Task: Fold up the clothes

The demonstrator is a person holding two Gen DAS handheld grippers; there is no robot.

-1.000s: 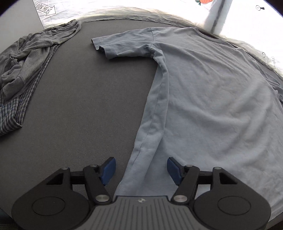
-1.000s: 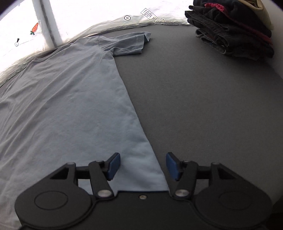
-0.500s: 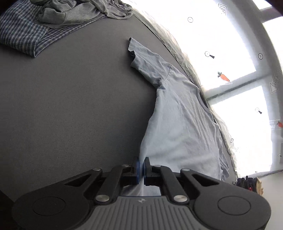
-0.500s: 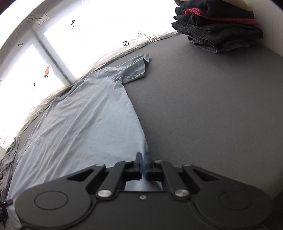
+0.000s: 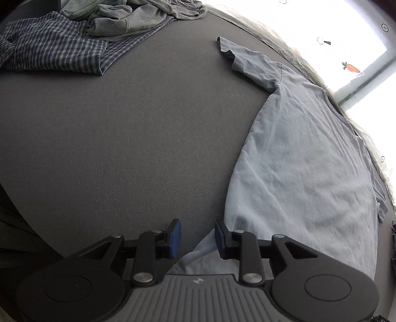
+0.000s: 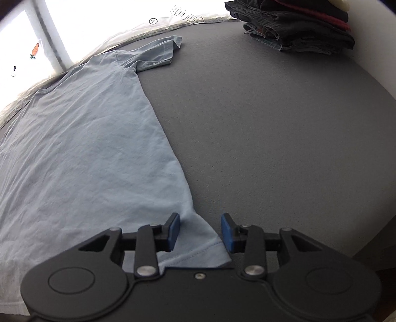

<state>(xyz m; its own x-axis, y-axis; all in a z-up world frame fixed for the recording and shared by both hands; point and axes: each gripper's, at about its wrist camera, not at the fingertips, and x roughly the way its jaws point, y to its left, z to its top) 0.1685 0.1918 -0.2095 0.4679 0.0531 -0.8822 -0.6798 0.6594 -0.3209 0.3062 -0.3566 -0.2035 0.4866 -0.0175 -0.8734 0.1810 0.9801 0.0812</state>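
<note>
Mirrored lettering inside an arrow outline [image 6: 186, 16], apparently "LOOK HERE", is showing on the bright pane [image 6: 99, 19], top centre.

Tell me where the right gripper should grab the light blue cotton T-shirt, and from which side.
Judging by its flat, spread pose, grip the light blue cotton T-shirt at its near hem corner, which lies between the open right gripper fingers. Come in low from the near edge of the grey table, pinching the stitched hem.

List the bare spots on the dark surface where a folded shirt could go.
Bare: between blue T-shirt and plaid shirt; also between the T-shirt and dark folded stack. Crowded: both far corners, with grey garments heaped on the plaid.
</note>
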